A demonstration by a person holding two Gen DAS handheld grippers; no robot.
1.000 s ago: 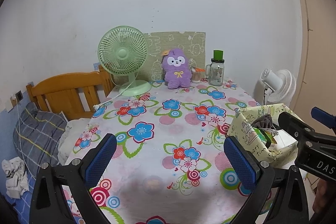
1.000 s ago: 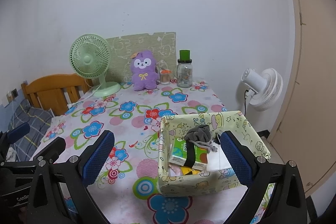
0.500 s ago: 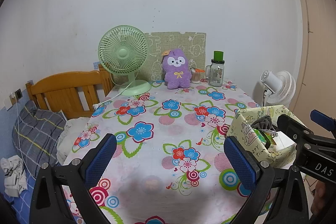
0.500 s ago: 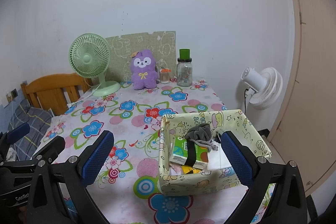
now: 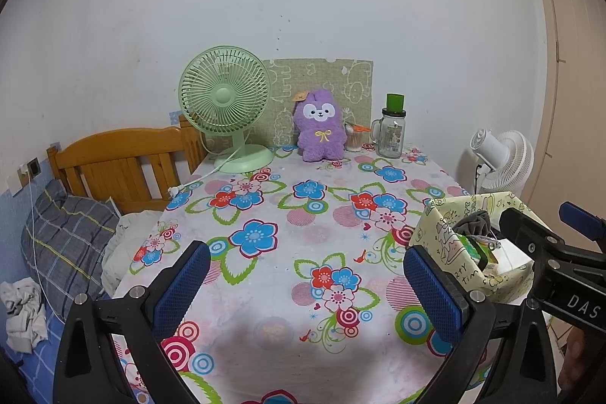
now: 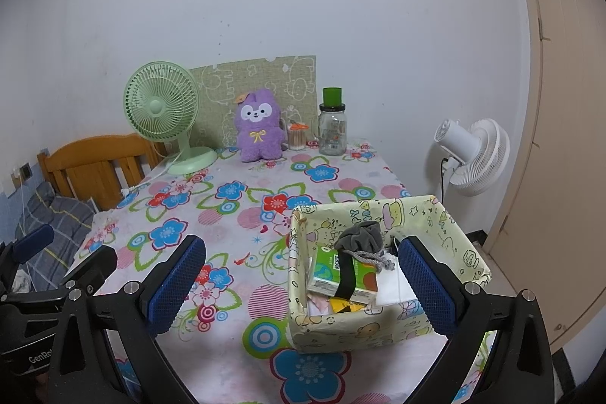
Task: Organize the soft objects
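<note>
Left gripper (image 5: 308, 281) and right gripper (image 6: 301, 281) wide apart, empty. Grey pouch (image 6: 360, 236) and tissue pack (image 6: 342, 275) already in fabric box (image 6: 363, 328), near right. Purple plush (image 6: 259, 125) unsorted, far tabletop (image 6: 235, 211); apparently remaining.

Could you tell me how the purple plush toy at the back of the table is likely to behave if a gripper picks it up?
The purple plush toy looks fluffy and stuffed, so it would probably squash under the pads and feel light. It stands upright beside the green fan, so a push would likely topple it, not slide it.
</note>
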